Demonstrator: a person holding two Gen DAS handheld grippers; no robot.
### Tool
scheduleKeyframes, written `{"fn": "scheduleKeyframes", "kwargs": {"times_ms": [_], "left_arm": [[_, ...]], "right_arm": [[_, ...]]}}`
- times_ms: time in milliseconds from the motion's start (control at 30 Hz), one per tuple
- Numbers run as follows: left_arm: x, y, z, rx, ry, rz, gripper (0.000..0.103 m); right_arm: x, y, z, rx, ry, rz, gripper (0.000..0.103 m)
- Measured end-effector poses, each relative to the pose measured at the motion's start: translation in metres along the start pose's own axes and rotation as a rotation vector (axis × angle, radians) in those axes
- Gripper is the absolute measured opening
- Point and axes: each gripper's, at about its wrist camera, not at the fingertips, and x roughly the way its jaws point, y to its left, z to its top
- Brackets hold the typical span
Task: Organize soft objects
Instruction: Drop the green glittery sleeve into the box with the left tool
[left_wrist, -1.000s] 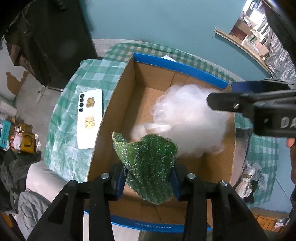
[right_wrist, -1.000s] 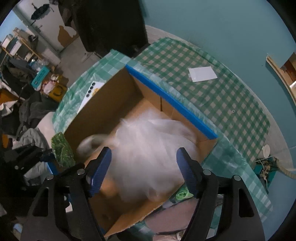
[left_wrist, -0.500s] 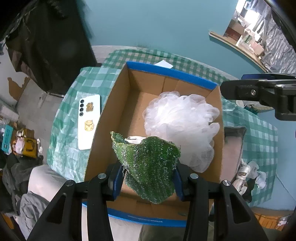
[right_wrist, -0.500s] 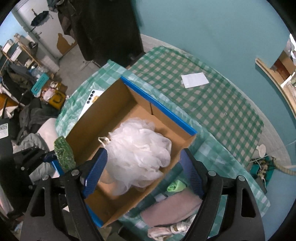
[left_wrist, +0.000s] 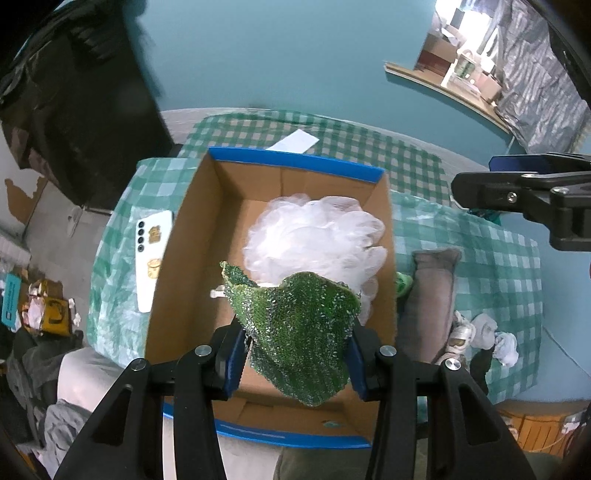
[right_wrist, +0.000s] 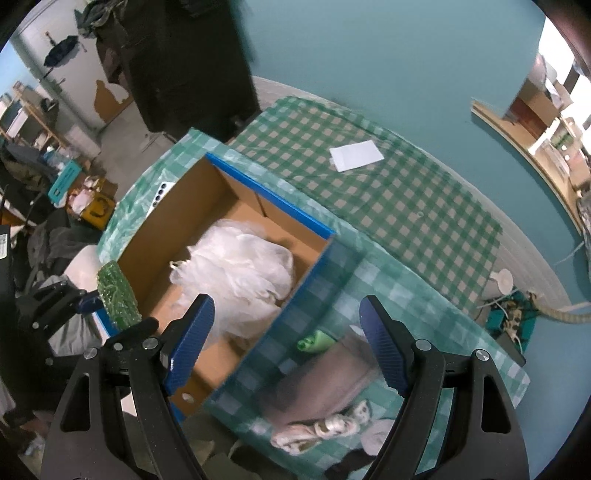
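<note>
Your left gripper (left_wrist: 297, 345) pinches a green scouring cloth (left_wrist: 295, 328) between its blue pads, holding it above the near end of the open cardboard box (left_wrist: 177, 258). The cloth is a coarse, glittery weave, dark green with pale flecks; it bulges outward between the fingers, and one corner curls up into a point on the left. In the right wrist view the same cloth (right_wrist: 117, 295) shows edge-on at the box's near-left corner.

Inside the box lies a white mesh bath pouf (left_wrist: 317, 240), a puffy, translucent ball of gathered netting with a short cord loop at its near-left side. It rests against the right wall, filling much of the floor.

Your right gripper (right_wrist: 286, 345) hangs with its fingers spread wide and nothing between them, over the box's right wall and the checked tablecloth (right_wrist: 406, 206). Just beyond that wall lie a grey-pink folded cloth (right_wrist: 325, 384), a small light-green item (right_wrist: 314, 341) and crumpled white socks (right_wrist: 325, 428). A white phone (left_wrist: 151, 266) lies left of the box; a paper slip (right_wrist: 356, 155) sits beyond it.
</note>
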Motion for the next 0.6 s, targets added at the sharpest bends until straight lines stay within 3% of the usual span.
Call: {"fn": "scheduleKeyframes", "kwargs": {"times_ms": [600], "left_arm": [[0.002,-0.073,-0.008,0.154,0.023,-0.057,0.051]], "right_arm": [[-0.028,-0.077,-0.073,0.169,0.015,-0.070,0.082]]}}
